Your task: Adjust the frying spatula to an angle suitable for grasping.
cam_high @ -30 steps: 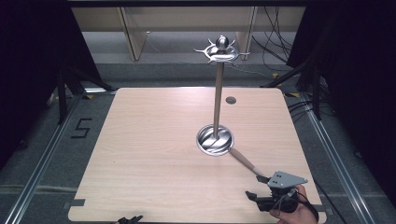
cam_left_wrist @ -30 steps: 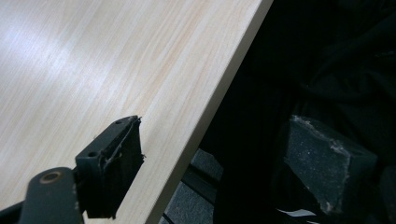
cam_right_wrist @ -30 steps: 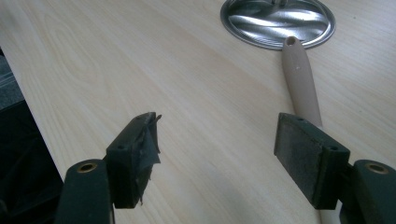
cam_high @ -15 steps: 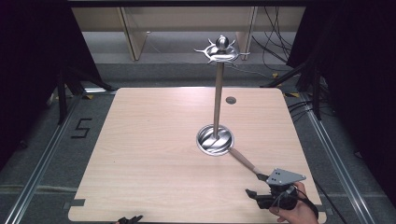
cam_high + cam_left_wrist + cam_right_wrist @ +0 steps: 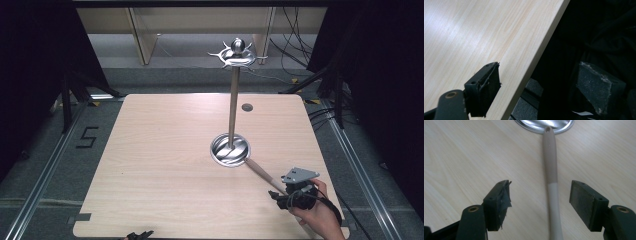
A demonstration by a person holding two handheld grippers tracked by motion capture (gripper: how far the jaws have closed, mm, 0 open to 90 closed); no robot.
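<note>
A metal stand has a round base (image 5: pixel 230 149), an upright pole (image 5: pixel 232 105) and a ring of hooks (image 5: pixel 238 54) on top. A utensil's long beige handle (image 5: pixel 260 172) lies on the table, its holed end (image 5: pixel 548 130) touching the base's rim. My right gripper (image 5: pixel 280 198) hovers low over the handle (image 5: pixel 550 162), which runs between its jaws. The right gripper (image 5: pixel 541 186) is open; its jaws have just been closing a little and neither pad touches the handle. My left gripper (image 5: pixel 139 234) sits at the table's front edge, and it (image 5: pixel 540 67) is open with nothing between its fingers.
The wooden table (image 5: pixel 160 150) carries a small dark round spot (image 5: pixel 247 107) behind the stand. Its front edge (image 5: pixel 534 57) drops off to a dark floor. Metal rails (image 5: pixel 45 170) run along the floor on both sides, and cables (image 5: pixel 300 55) lie at the back right.
My right gripper has risen slightly and shifted a little along the handle. The handle, the stand and the left gripper have stayed put.
</note>
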